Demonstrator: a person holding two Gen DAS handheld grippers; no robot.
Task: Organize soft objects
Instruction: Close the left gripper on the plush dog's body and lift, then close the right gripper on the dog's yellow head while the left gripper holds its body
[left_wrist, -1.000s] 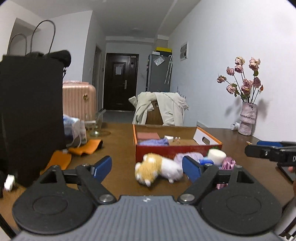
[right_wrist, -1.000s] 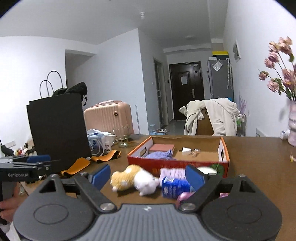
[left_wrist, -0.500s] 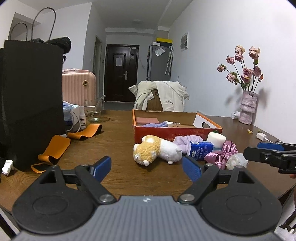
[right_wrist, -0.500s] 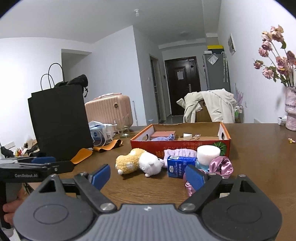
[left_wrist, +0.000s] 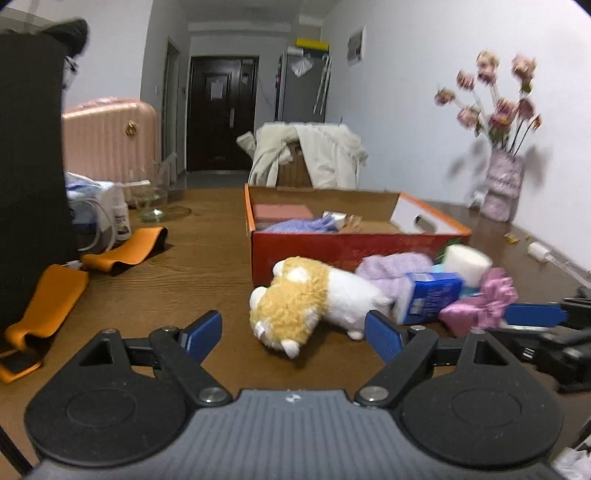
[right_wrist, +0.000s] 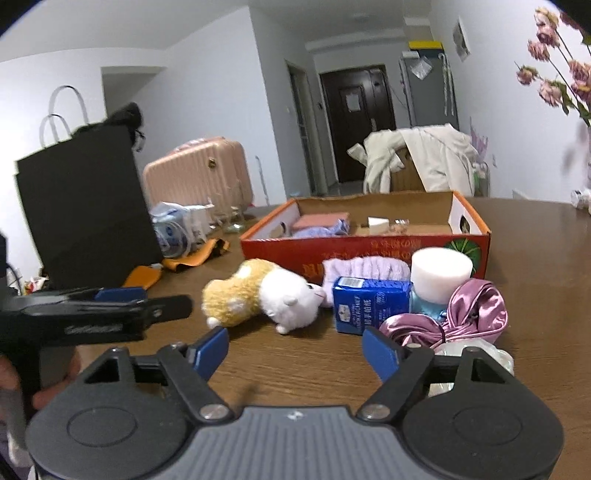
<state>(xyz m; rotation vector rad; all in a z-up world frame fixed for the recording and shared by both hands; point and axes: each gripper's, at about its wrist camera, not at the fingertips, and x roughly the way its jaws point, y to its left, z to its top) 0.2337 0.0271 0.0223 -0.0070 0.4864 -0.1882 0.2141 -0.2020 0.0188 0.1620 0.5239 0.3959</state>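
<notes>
- The left gripper (left_wrist: 293, 332) had pushed in low, jaws spread wide and empty, the yellow-and-white plush toy (left_wrist: 310, 304) now just ahead between its tips.
- The right gripper (right_wrist: 295, 349) also closed in, jaws wide, holding nothing.
- The plush lay on the brown wooden table (left_wrist: 199, 266), in front of the red cardboard box (left_wrist: 351, 243).

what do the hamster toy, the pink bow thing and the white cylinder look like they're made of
Hamster toy: plush fabric, with curly tan pile and fluffy white fur.
Pink bow: satin-like cloth, glossy highlights along its folds.
White cylinder: probably foam or sponge, matte with no shine, though this is less certain.
</notes>
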